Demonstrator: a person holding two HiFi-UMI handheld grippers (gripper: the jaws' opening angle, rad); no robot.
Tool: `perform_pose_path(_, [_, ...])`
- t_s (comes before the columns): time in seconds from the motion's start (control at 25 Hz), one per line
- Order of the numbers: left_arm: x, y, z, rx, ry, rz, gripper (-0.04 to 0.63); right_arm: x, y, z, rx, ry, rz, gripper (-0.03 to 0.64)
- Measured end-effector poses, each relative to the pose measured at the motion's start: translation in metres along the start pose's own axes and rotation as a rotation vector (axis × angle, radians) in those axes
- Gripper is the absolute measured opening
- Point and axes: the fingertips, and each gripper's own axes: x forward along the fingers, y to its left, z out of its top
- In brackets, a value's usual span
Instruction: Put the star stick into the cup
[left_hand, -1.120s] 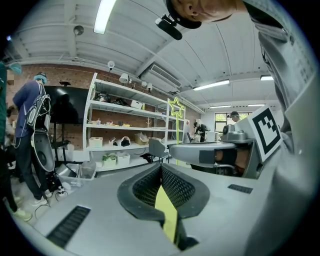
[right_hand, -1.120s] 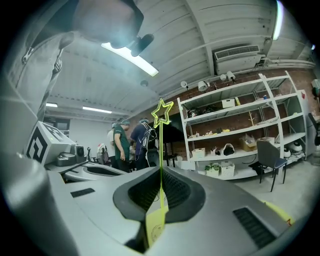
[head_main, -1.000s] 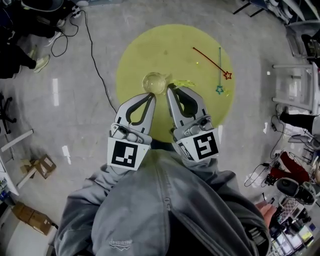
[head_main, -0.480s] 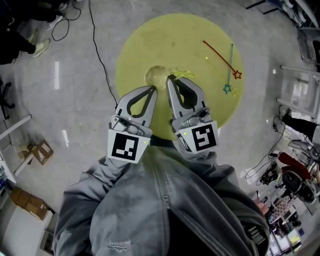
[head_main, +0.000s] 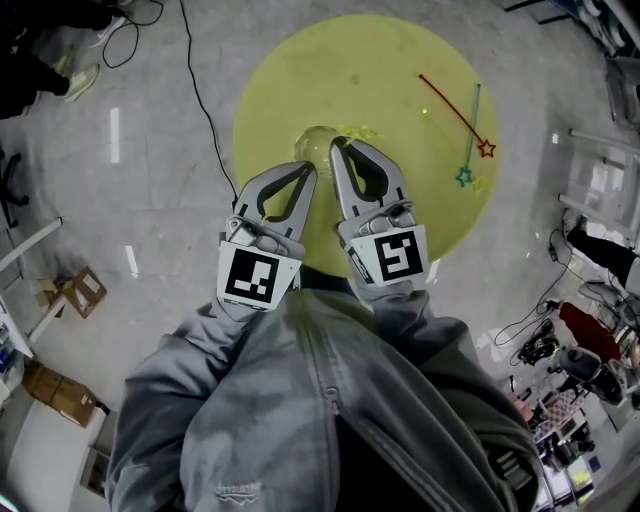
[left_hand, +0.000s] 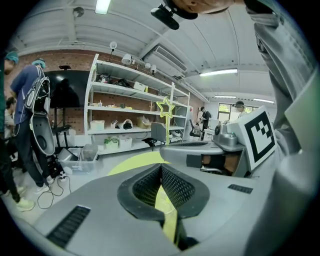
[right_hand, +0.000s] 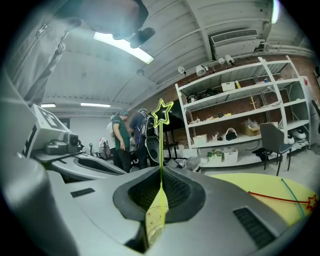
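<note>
The right claw (right_hand: 161, 169) pinches the star stick (right_hand: 161, 142) upright. The left claw (left_hand: 161, 166) is closed, beside the cup (head_main: 316, 137) on the worktop (head_main: 300, 70).

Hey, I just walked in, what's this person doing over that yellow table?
A person stands over a round yellow table with a handheld gripper in each hand. The right gripper is shut on a yellow-green star stick, star end up, right beside a clear cup. The left gripper is shut too, its tips at the cup; whether it pinches the rim is unclear. A red star stick and a teal star stick lie on the table's right side.
</note>
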Motion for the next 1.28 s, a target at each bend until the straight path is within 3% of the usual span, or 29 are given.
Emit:
perform_pose_path(0.52, [0.015,0.015,-0.026,-0.038,0.033,0.017,0.018,0.022,-0.003,-0.033,0.015,0.048,-0.018,0.037])
perform_pose_path(1.28, [0.02,0.014,-0.033,-0.059,0.043,0.016,0.018,0.023,-0.012,-0.055,0.053,0.132,-0.055,0.038])
